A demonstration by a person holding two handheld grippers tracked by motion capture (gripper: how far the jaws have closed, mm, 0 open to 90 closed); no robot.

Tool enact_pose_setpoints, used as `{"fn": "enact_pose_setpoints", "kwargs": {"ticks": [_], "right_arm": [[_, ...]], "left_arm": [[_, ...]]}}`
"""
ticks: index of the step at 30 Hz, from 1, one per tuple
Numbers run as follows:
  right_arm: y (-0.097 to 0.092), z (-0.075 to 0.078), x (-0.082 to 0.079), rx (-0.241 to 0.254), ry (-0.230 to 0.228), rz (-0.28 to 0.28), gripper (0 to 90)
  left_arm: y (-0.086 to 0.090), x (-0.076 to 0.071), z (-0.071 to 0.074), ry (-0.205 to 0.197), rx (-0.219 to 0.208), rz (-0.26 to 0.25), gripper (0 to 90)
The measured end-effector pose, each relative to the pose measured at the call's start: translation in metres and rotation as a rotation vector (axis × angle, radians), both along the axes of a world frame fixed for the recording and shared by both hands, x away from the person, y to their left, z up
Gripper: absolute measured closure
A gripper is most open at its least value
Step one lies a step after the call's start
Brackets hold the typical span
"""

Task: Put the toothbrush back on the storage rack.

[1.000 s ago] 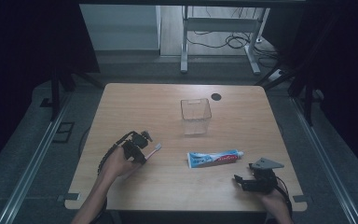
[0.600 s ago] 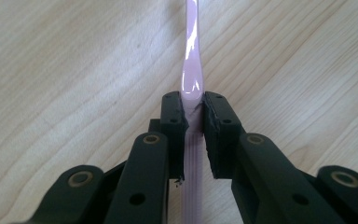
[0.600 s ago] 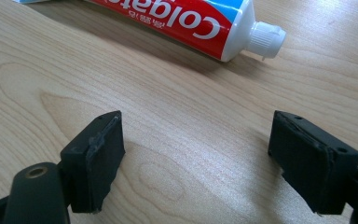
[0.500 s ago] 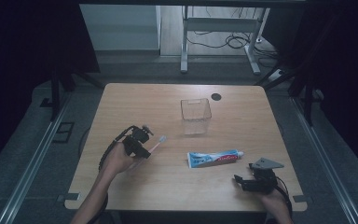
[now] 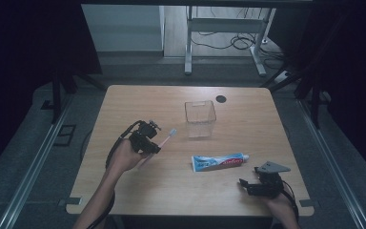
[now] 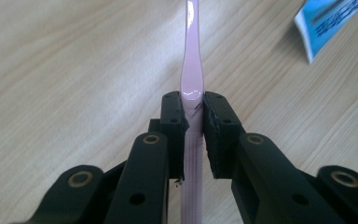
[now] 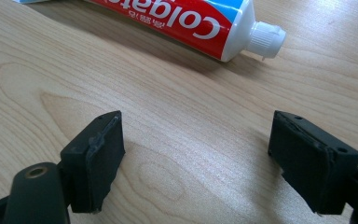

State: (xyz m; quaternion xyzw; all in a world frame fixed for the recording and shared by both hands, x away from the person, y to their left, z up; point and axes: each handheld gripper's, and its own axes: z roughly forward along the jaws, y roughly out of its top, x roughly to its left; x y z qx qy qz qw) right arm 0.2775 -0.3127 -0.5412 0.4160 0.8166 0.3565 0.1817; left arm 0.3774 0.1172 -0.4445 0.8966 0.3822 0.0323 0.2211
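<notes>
Between the pads of the left tongs [image 6: 193, 123] sits a pink toothbrush [image 6: 192, 70], clamped at its handle, its head pointing toward a clear container [image 5: 200, 119] just beyond. Right of them lies a toothpaste tube [image 5: 219, 161] on the bench [image 5: 124, 191]. Past its cap the right tongs [image 7: 196, 154] gape wide, holding nothing.

It looked like a lab or test room set up for recording, not a home. A bare wooden table [image 5: 138, 102] stood alone on a grey floor [image 5: 38, 157], hemmed in by dark curtains [image 5: 28, 43]. Metal rails [image 5: 33, 167] ran along both sides of it. Behind it, cables [image 5: 233, 40] lay loose under the steel legs of a desk frame [image 5: 188, 47].
</notes>
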Motion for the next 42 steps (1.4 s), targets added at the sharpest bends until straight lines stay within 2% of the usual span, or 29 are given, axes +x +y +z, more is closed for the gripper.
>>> {"fn": "enact_pose_setpoints", "kwargs": {"ticks": [4, 21, 28, 42], "right_arm": [[0.0, 0.0, 0.0, 0.0, -0.001, 0.001, 18.1], [0.0, 0.0, 0.0, 0.0, -0.001, 0.001, 18.0], [0.0, 0.0, 0.0, 0.0, 0.0, 0.002, 17.8], [0.0, 0.0, 0.0, 0.0, 0.001, 0.003, 17.4]], "left_arm": [[-0.003, 0.003, 0.007, -0.028, -0.017, -0.002, 79.0], [-0.008, 0.017, 0.029, -0.103, -0.091, 0.002, 79.0], [-0.018, 0.028, 0.041, -0.148, -0.138, 0.008, 79.0], [-0.038, 0.047, 0.054, -0.222, -0.182, 0.002, 79.0]]}}
